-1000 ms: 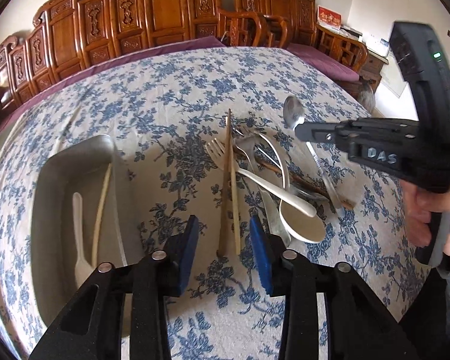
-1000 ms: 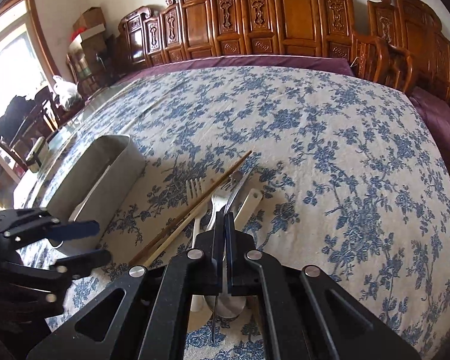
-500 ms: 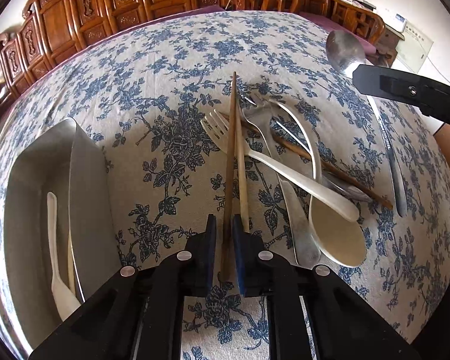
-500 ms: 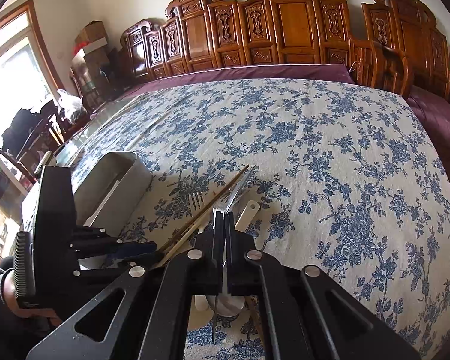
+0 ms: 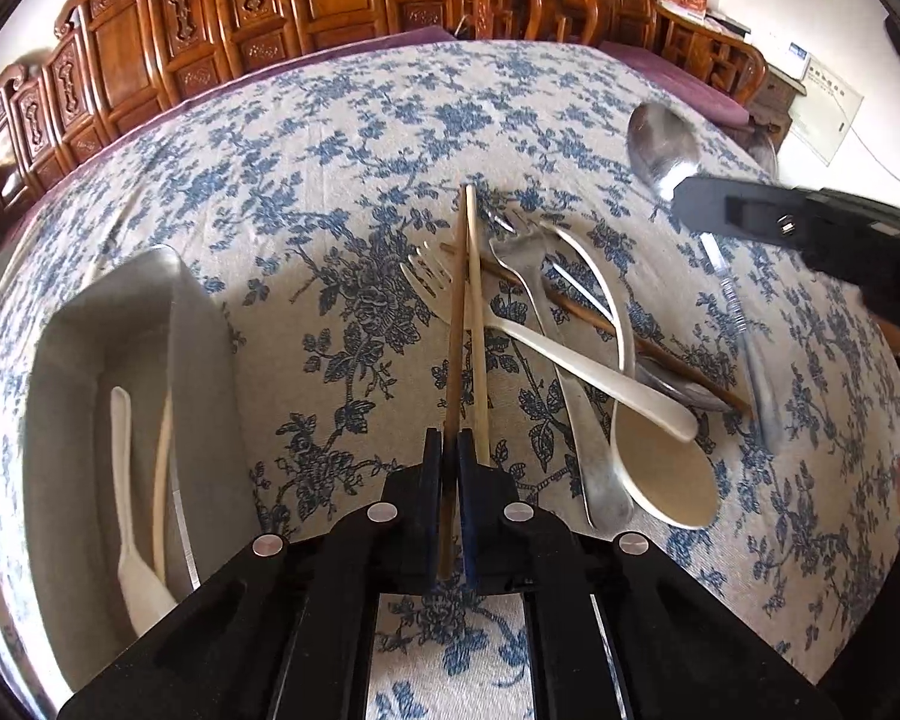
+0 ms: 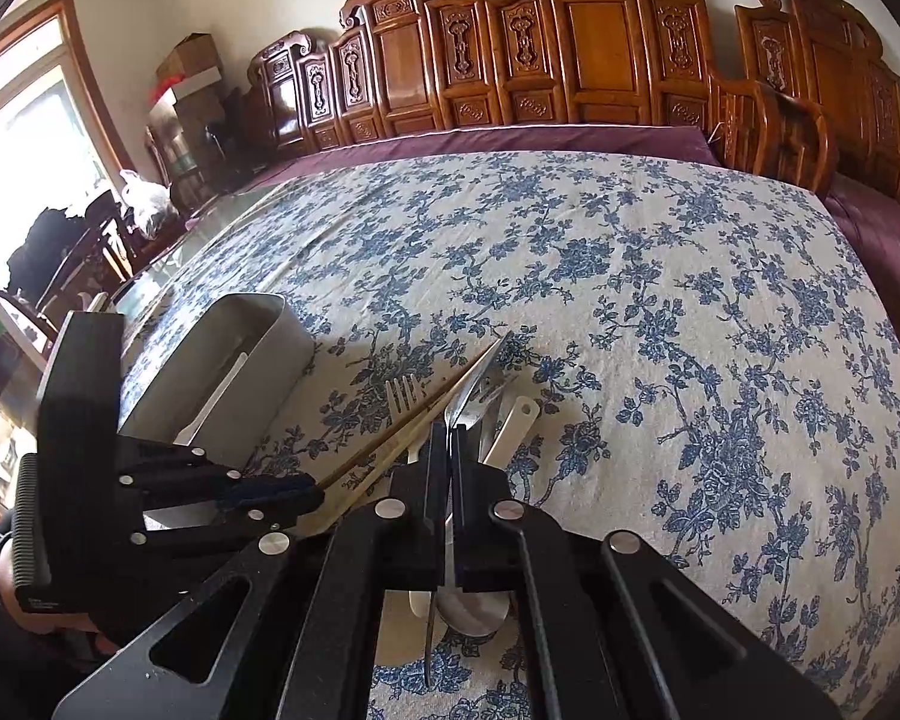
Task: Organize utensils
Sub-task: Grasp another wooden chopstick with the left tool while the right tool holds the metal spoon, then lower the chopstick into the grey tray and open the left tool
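Left gripper (image 5: 448, 450), seen from its own wrist camera, is clenched on the near end of a dark chopstick (image 5: 455, 354), which runs straight ahead from between the pads. A pale chopstick (image 5: 477, 324) lies just right of it, almost parallel, its near end beside the right pad (image 5: 465, 480) and outside the grip. Both chopsticks cross the tines of a pale fork (image 5: 546, 348) ahead and to the right, whose handle slants back toward the right. Further right lies the rest of the heap: a metal fork (image 5: 561, 378), a cream spoon (image 5: 660, 462) with its bowl nearest the camera, and a brown chopstick (image 5: 600, 324) running under them. Left of the gripper stands a metal tray (image 5: 204, 372) holding a white spoon (image 5: 127, 492) and a pale stick (image 5: 161, 480).

Right gripper (image 6: 449, 438), in its own view, is clamped on the handle of a steel spoon (image 6: 471, 387), which points forward past the fingertips and hangs above the heap. From the left wrist camera the same spoon (image 5: 663, 147) shows its bowl beyond the right gripper's tip (image 5: 699, 204), at far right, with the handle trailing back, blurred. In the right wrist view the left gripper (image 6: 288, 495) appears low on the left, its pads closed on the chopstick end, with the tray (image 6: 258, 336) beyond it. All rests on a blue-flowered tablecloth (image 6: 660, 312).
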{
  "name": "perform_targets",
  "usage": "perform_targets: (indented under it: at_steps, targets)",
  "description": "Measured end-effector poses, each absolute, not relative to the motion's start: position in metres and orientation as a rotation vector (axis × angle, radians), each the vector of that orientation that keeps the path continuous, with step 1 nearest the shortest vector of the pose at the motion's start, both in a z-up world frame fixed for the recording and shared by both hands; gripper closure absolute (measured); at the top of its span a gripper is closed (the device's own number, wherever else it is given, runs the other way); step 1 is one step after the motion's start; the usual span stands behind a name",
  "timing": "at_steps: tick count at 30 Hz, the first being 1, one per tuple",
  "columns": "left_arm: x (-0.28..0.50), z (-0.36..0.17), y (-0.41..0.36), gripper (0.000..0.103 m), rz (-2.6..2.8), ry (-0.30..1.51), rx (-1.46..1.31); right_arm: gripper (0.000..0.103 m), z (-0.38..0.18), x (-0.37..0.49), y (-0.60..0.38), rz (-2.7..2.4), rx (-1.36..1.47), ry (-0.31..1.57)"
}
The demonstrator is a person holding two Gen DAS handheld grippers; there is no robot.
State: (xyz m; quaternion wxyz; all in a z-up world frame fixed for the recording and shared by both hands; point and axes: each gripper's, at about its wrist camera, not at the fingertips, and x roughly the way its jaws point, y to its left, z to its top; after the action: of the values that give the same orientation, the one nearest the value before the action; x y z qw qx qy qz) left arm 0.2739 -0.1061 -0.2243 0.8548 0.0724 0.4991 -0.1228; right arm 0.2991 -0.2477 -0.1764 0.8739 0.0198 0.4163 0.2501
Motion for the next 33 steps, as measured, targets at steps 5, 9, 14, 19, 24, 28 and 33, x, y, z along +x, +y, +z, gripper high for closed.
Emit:
perform_targets:
  at_steps: [5,9,14,19,24,28,33]
  targets:
    - [0.267,-0.209,-0.100,0.099,-0.249,1.009,0.144,0.101,-0.175,0.297,-0.245,0.526,0.037,0.866]
    - [0.261,-0.198,-0.095,0.099,-0.245,0.987,0.131,0.101,-0.174,0.294,-0.241,0.531,0.035,0.865]
    - [0.251,-0.185,-0.089,0.099,-0.243,0.954,0.123,0.101,-0.169,0.290,-0.238,0.541,0.034,0.853]
    - [0.240,-0.172,-0.084,0.099,-0.244,0.922,0.111,0.101,-0.167,0.287,-0.234,0.548,0.028,0.848]
    - [0.229,-0.160,-0.074,0.099,-0.239,0.896,0.101,0.101,-0.167,0.284,-0.232,0.549,0.024,0.847]
    - [0.221,-0.154,-0.063,0.099,-0.230,0.884,0.095,0.101,-0.166,0.279,-0.227,0.551,0.017,0.845]
    - [0.214,-0.147,-0.047,0.099,-0.216,0.869,0.083,0.101,-0.163,0.273,-0.219,0.560,0.015,0.837]
